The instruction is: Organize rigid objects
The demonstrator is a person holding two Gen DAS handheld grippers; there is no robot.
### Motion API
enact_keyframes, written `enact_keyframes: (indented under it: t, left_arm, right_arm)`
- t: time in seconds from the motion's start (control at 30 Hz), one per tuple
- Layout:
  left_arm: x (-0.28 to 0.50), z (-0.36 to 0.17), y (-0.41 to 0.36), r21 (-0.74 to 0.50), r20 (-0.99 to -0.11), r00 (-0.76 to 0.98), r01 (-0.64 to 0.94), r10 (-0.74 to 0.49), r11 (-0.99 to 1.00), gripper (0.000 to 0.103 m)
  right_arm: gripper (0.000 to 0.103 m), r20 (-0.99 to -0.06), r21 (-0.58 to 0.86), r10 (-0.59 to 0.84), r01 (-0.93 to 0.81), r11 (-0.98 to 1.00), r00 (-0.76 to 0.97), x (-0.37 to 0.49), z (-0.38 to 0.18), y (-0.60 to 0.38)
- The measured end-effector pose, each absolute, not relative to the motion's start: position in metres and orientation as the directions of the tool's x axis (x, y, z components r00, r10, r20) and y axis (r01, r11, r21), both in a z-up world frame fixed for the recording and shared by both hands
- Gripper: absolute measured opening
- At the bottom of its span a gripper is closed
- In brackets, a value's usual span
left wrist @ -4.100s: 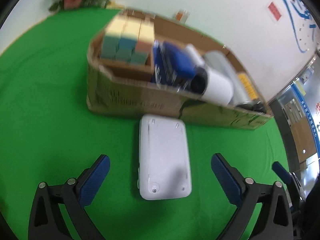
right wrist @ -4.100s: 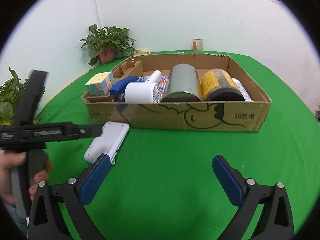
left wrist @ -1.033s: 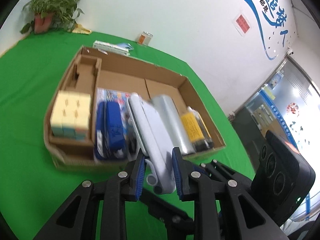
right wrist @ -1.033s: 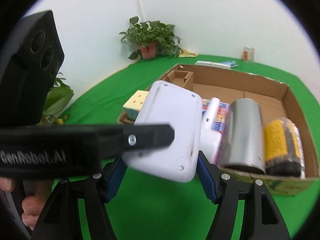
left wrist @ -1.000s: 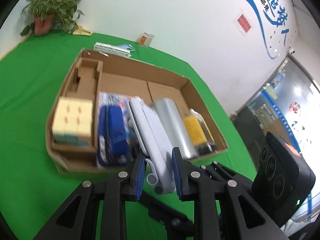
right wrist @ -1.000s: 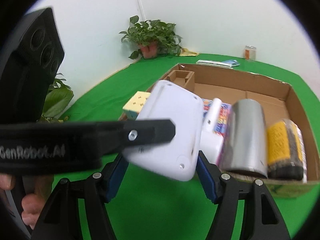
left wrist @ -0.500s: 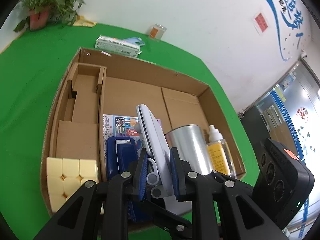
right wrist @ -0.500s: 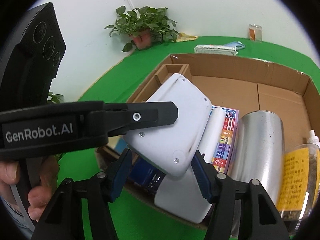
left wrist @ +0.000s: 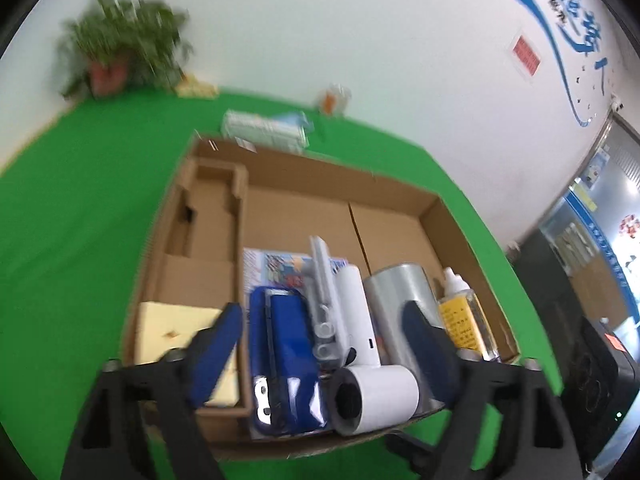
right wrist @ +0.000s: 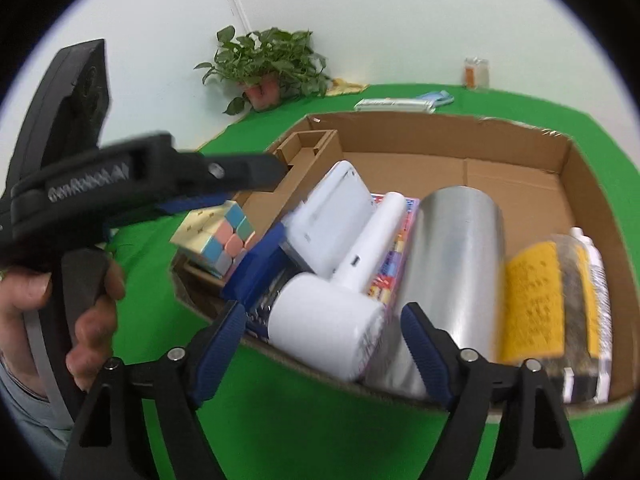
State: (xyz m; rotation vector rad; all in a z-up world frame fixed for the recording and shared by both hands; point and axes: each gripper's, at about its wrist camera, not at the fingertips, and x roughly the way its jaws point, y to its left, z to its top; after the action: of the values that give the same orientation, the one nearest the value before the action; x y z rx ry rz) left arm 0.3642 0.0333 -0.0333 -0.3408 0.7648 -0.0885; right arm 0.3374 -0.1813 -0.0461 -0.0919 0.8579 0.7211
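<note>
The white flat device (right wrist: 334, 210) stands on its edge inside the cardboard box (right wrist: 520, 148), wedged between the blue stapler (right wrist: 256, 268) and the white hair dryer (right wrist: 340, 308). In the left wrist view it shows edge-on (left wrist: 322, 280). My left gripper (left wrist: 324, 344) is open and empty, just above the near side of the box (left wrist: 320, 184). My right gripper (right wrist: 324, 340) is open and empty in front of the box, near the hair dryer. The left gripper's body (right wrist: 140, 184) crosses the right wrist view at the left.
The box also holds a pastel puzzle cube (right wrist: 218, 236), a silver cylinder (right wrist: 452, 264), a yellow-labelled bottle (right wrist: 548, 292) and a colourful card (left wrist: 280, 268). A potted plant (right wrist: 268, 68), a flat packet (right wrist: 396, 104) and a small jar (right wrist: 476, 72) sit behind on the green cloth.
My left gripper has opened and let go of the white device, which now rests on edge in the box. The left gripper has drawn back a little.
</note>
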Motion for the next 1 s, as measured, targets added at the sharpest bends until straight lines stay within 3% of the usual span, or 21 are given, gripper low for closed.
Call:
enact_keyframes:
  t: [0.03,0.17,0.3,0.63,1.0]
  left_arm:
    - [0.353,-0.031,0.03,-0.31,-0.651,0.739,-0.053,-0.171,0.949,0.102]
    - [0.306,-0.029,0.008,-0.214,-0.598,0.798,-0.069,-0.075,0.974,0.102]
    - [0.269,-0.035,-0.02,-0.139,-0.583,0.812,-0.078,-0.018,0.987,0.102]
    - [0.221,-0.06,-0.072,-0.098,-0.593,0.805,-0.105,0.026,0.99,0.102]
    - [0.202,-0.053,-0.076,-0.075,-0.582,0.809,-0.152,0.081,0.985,0.102]
  right_arm:
    - [0.085,-0.711,0.166,0.517,-0.599,0.783,0.477,0.325,-0.044,-0.184]
    - [0.089,-0.669,0.12,0.484,-0.561,0.819,0.564,0.295,-0.04,-0.206]
    - [0.099,-0.65,0.067,0.42,-0.503,0.862,0.633,0.274,-0.043,-0.222]
    - [0.1,-0.676,0.039,0.303,-0.377,0.925,0.672,0.245,-0.054,-0.271]
    - [0.1,-0.619,-0.054,0.244,-0.351,0.935,0.746,0.223,-0.049,-0.276]
